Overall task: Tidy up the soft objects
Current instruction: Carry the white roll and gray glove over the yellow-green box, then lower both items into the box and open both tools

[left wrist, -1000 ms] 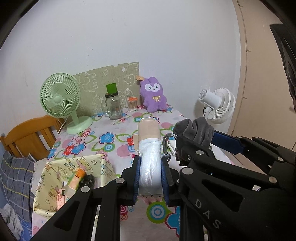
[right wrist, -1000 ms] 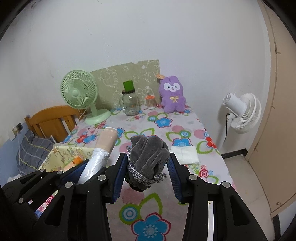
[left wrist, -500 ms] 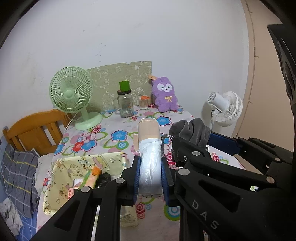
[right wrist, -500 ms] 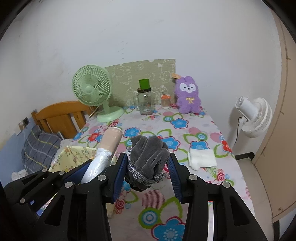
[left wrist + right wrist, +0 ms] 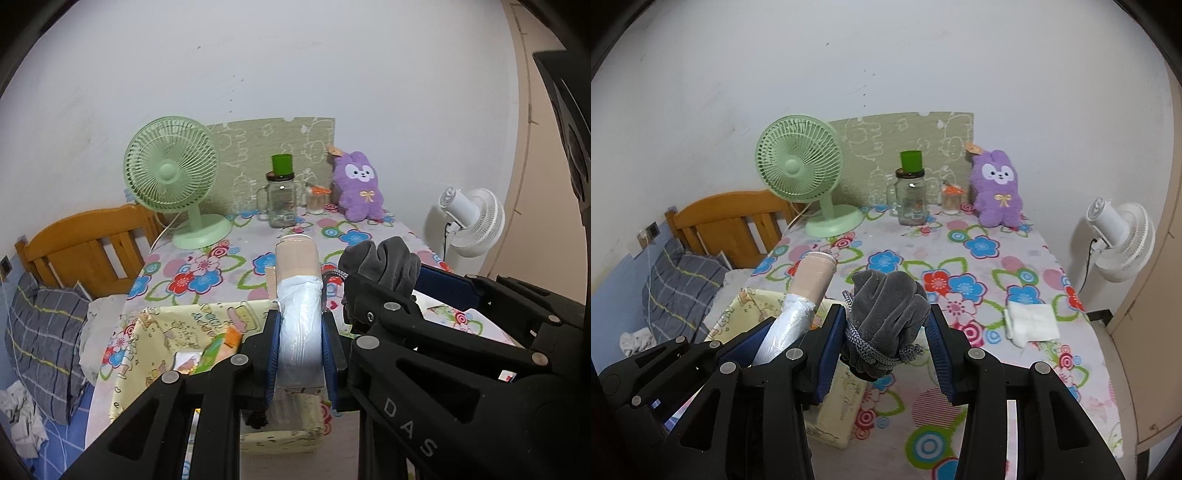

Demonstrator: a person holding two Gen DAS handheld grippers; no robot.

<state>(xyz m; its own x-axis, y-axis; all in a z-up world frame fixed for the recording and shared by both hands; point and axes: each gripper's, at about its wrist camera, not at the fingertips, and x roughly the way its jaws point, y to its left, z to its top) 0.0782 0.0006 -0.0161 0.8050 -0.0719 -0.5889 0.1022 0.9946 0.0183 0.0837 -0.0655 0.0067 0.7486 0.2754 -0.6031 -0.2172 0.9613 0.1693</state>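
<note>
Soft items, two: plastic-wrapped roll (image 5: 298, 325) clamped in left gripper (image 5: 300, 354), long axis pointing forward past the fingers; grey pouch (image 5: 888, 314) clamped in right gripper (image 5: 884, 350). Both carried above worktop (image 5: 997, 280); yellow fabric bin (image 5: 173, 332) nearer the left.

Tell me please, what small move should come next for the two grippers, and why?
Probably carry both loads on over the yellow fabric box and lower them in. The left gripper is shut on the plastic-wrapped beige roll, the right gripper on the grey drawstring pouch. Both hang above the box's near edge, and it is open, with other items already inside.
</note>
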